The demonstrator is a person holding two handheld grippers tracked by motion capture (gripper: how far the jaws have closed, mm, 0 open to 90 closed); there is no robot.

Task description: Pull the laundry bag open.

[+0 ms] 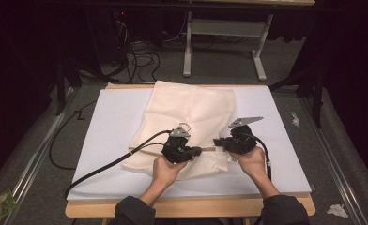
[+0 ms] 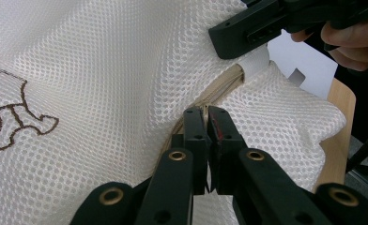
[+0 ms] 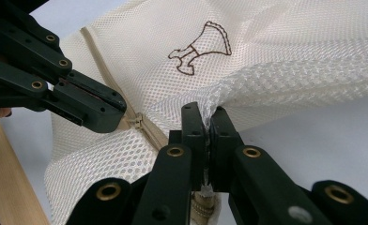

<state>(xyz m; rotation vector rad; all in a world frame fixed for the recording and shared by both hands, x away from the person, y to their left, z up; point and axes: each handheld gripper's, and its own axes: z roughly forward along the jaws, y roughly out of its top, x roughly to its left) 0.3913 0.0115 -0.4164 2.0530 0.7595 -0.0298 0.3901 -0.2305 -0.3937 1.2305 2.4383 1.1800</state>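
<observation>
Pinching mesh bag [image 2: 102, 70]: left gripper [image 2: 205, 115] jaws clenched, apparently on zipper [image 2: 219, 91]; right gripper [image 3: 209, 115] grasping mesh edge.

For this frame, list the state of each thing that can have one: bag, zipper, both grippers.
Mesh laundry bag: lying flat on the white sheet, near end bunched and lifted.
Zipper: looks closed where visible.
Left gripper: shut at the zipper line.
Right gripper: shut on the bag's mesh edge.
</observation>
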